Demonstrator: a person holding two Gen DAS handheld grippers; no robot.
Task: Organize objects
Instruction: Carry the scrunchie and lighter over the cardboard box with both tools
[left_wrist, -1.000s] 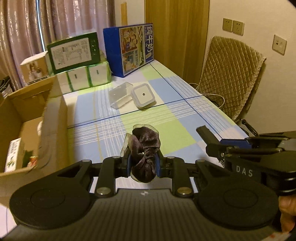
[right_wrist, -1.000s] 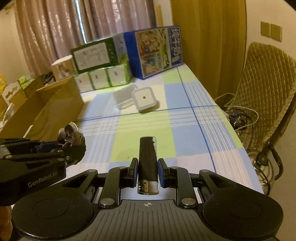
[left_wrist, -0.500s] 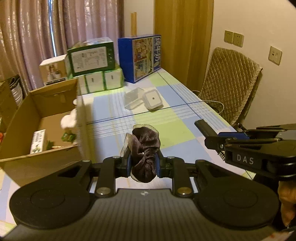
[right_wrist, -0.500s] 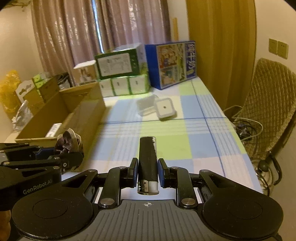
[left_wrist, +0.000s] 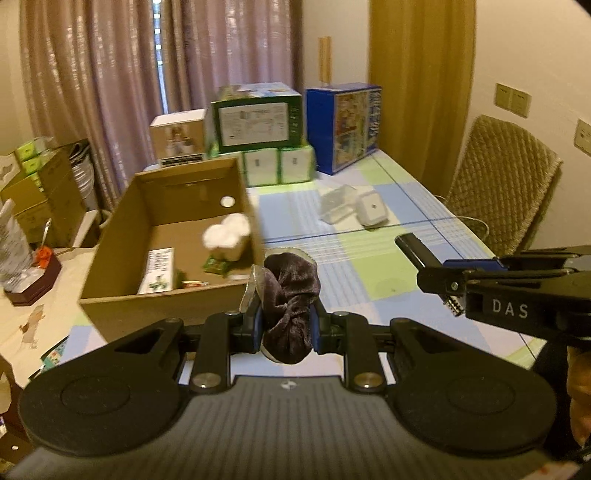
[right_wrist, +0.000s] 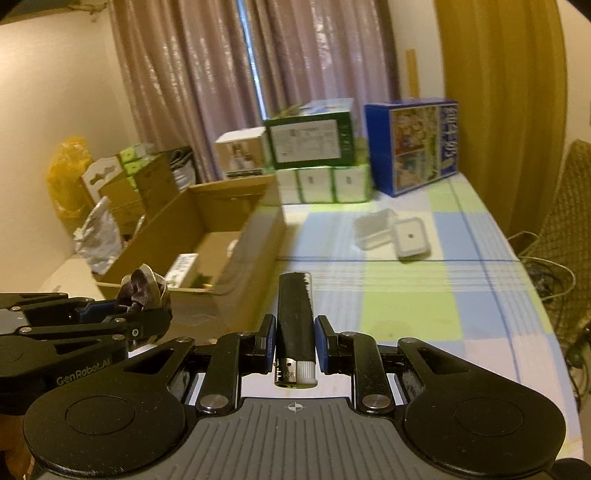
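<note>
The left gripper (left_wrist: 286, 328) has its fingers (left_wrist: 255, 326) closed on a dark velvet scrunchie (left_wrist: 290, 302), bunched upright between the blue pads and held above the near corner of the open cardboard box (left_wrist: 162, 295), which stands on the left part of the bench (left_wrist: 373, 273). The right gripper (right_wrist: 295, 343) is clamped on a black lighter (right_wrist: 295, 317), its body pointing forward and its metal head toward the camera, a grip that keeps the slim thing from swinging. Both are carried off the bench, probably so they can be dropped into the box, which already holds a white roll (left_wrist: 227, 236), a small printed carton (left_wrist: 159, 269) and a green packet (left_wrist: 216, 264). Further back on the checked cloth lie a white square device (left_wrist: 371, 210) and a clear lid (left_wrist: 336, 201) just beside it, apparently not yet sorted. The scrunchie seems the nearer to release; the lighter hangs over open bench, right of the box wall.
</note>
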